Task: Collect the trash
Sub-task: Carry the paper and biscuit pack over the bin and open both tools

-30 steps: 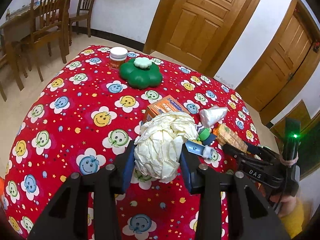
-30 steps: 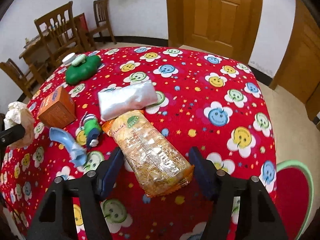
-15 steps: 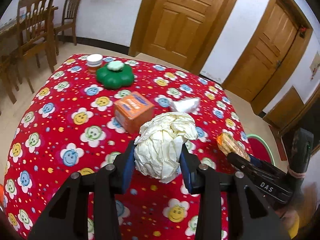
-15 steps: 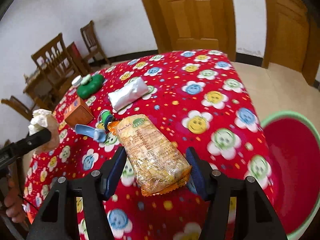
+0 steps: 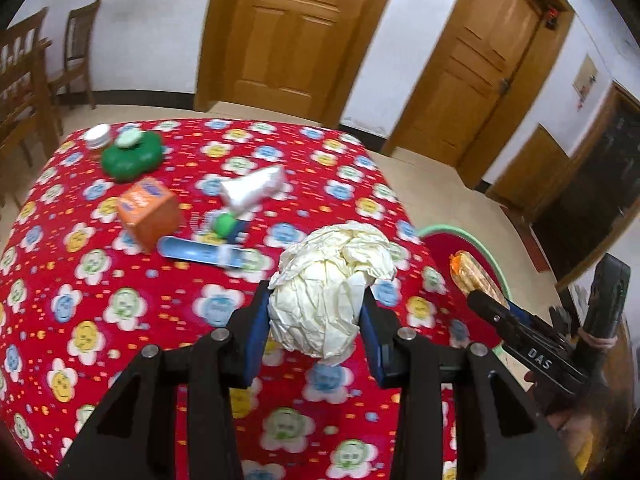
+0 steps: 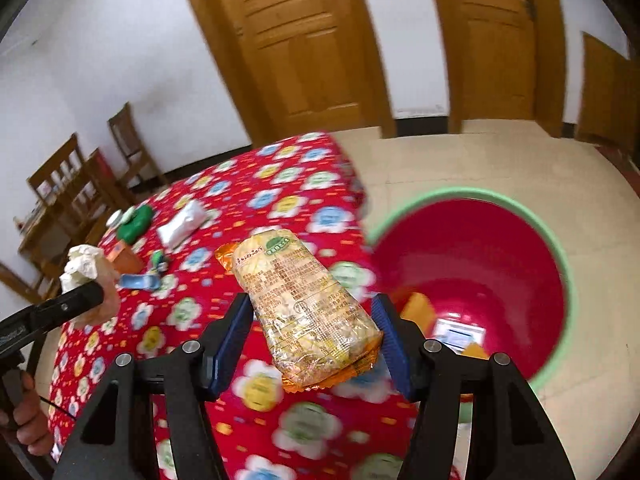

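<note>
Red inside and green along its rim, the basin (image 6: 560, 248) sits on the floor just off the desk (image 5: 120, 320) corner, at about 3 o'clock in the right wrist view. In it lie an orange packet (image 6: 418, 306) and a white-and-blue wrapper (image 6: 460, 332), both blurred. The right gripper (image 6: 316, 340) is clamped on the snack packet (image 6: 308, 308), a clear and orange bag held above the desk edge beside the basin. The left gripper (image 5: 316, 320) is closed around the crumpled paper ball (image 5: 332, 292), lifted clear of the red flowered cloth. On the desk at 10 to 11 o'clock in the left wrist view rest an orange box (image 5: 148, 212), a blue tube (image 5: 196, 250), a small green-capped bottle (image 5: 224, 224), a white pouch (image 5: 254, 190), a green flower-shaped container (image 5: 130, 156) and a white-lidded jar (image 5: 97, 136).
</note>
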The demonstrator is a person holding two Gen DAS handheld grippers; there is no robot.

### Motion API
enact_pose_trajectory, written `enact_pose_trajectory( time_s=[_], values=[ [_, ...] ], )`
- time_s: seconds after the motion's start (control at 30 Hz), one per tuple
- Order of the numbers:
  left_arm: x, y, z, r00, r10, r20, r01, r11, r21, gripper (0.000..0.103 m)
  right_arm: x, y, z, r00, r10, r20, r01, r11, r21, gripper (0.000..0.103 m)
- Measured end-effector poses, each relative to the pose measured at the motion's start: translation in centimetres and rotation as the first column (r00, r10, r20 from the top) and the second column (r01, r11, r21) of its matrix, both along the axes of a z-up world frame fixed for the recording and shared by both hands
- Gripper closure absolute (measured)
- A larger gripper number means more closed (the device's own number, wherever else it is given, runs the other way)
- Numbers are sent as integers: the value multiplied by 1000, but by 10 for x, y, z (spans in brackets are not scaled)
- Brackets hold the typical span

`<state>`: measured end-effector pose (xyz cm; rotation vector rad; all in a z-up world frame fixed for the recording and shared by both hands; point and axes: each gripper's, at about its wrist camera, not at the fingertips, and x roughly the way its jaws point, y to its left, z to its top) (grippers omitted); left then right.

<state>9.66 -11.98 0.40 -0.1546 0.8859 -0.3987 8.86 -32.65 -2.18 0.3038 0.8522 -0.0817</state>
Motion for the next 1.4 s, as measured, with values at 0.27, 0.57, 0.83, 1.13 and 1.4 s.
enact_pose_trajectory(
  time_s=[0.27,0.57,0.83,1.13,1.4],
  values=[
    [-6,-46,1,995,-99,-2,99,995,18,62,-26,-47,-15,990,-137,-25,137,991,3,40],
    [-2,-79,-4,988,-151,-21,152,988,41,62,-38,-83,-25,976,-214,-28,215,975,63,38],
    [-3,-116,-7,974,-224,-28,226,972,68,62,-50,-95,-20,970,-244,-2,243,967,71,38],
    [3,-167,-14,945,-326,-22,326,941,92,62,-66,-102,-6,959,-278,46,276,960,46,38],
    [12,-204,-25,921,-388,-26,388,915,110,56,-80,-120,-5,946,-320,50,315,945,89,38]
  ],
)
